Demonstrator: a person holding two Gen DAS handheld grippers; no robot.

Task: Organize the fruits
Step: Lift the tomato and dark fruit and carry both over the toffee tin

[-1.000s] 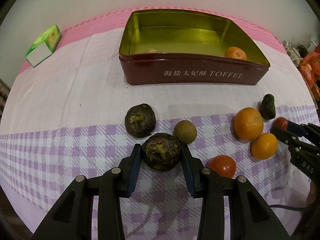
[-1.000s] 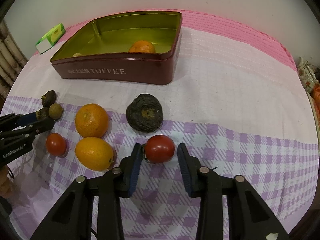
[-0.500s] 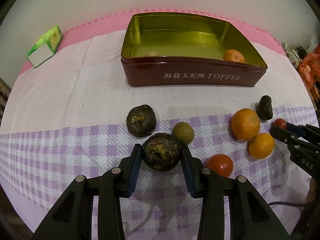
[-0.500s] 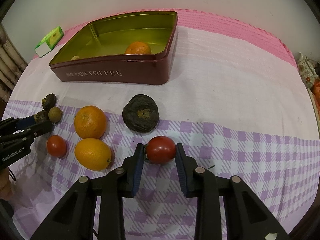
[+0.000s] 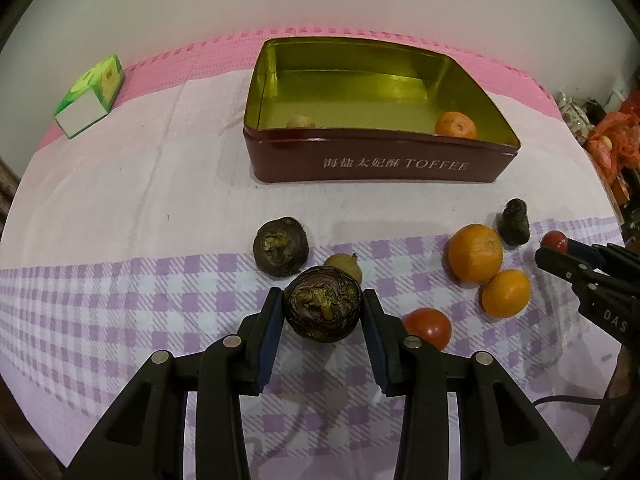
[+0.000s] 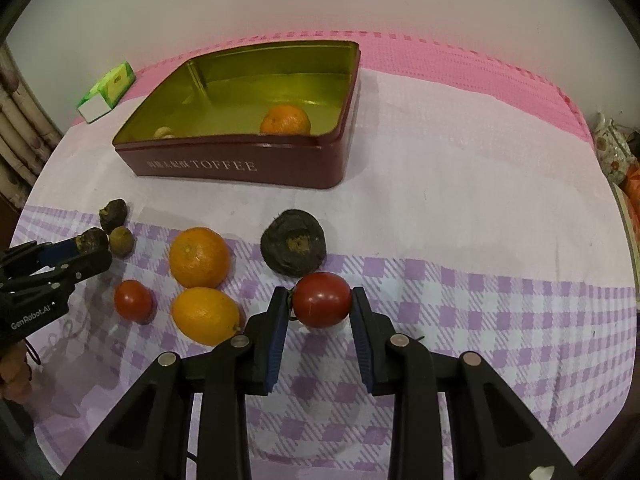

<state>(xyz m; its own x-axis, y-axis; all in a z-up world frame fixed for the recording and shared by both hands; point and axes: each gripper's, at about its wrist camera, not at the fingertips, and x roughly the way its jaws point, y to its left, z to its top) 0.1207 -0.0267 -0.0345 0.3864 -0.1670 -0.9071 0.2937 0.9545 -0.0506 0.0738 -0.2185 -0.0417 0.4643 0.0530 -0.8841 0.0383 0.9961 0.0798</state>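
The left gripper (image 5: 322, 309) clamps a dark, wrinkled round fruit (image 5: 322, 303) near the table's front edge — possibly lifted. The right gripper (image 6: 321, 302) pinches a glossy red tomato (image 6: 322, 299) — the maroon toffee tin (image 6: 240, 164) sits far behind.

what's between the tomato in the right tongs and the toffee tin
In the right wrist view, one dark wrinkled fruit sits on the cloth between the held tomato and the toffee tin; beyond it, bare cloth up to the tin.

Your light is dim, warm and overhead: soft shadows sit beneath each tool, the tin (image 5: 372, 166) ahead glints gold, and fisheye bending with black corners warps the edges.
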